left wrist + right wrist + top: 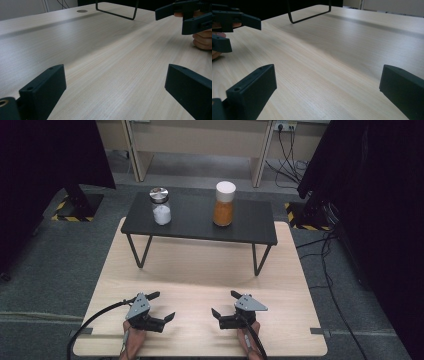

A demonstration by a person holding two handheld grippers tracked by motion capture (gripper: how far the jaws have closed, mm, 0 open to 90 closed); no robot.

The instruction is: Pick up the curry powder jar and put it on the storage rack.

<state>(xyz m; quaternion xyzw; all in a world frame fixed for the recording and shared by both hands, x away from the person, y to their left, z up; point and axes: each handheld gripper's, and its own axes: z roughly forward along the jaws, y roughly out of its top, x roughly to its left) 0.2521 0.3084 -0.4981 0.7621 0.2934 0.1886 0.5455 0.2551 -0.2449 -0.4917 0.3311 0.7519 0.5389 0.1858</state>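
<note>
The two jars stand far from the hands, up on a little black shelf (200, 220) at the back of the table (200, 270). The left jar (161, 206) is short and round, made of clear glass, with a shiny metal lid and white powder inside. The right jar (224, 203) is taller, with a smooth white lid and orange stuff inside.

The left gripper (159, 306) and the right gripper (223, 303) sit low near the front edge, both wide open and holding nothing.

Glass is slippery and hard. If a gripper squeezes the jar too near the top, I think it could tip and roll off the shelf. The tall jar looks easier to knock over. The shelf stands on thin bent wire legs (139, 251), so a bump from below might shake both jars. The table is pale wood with fine lines.
</note>
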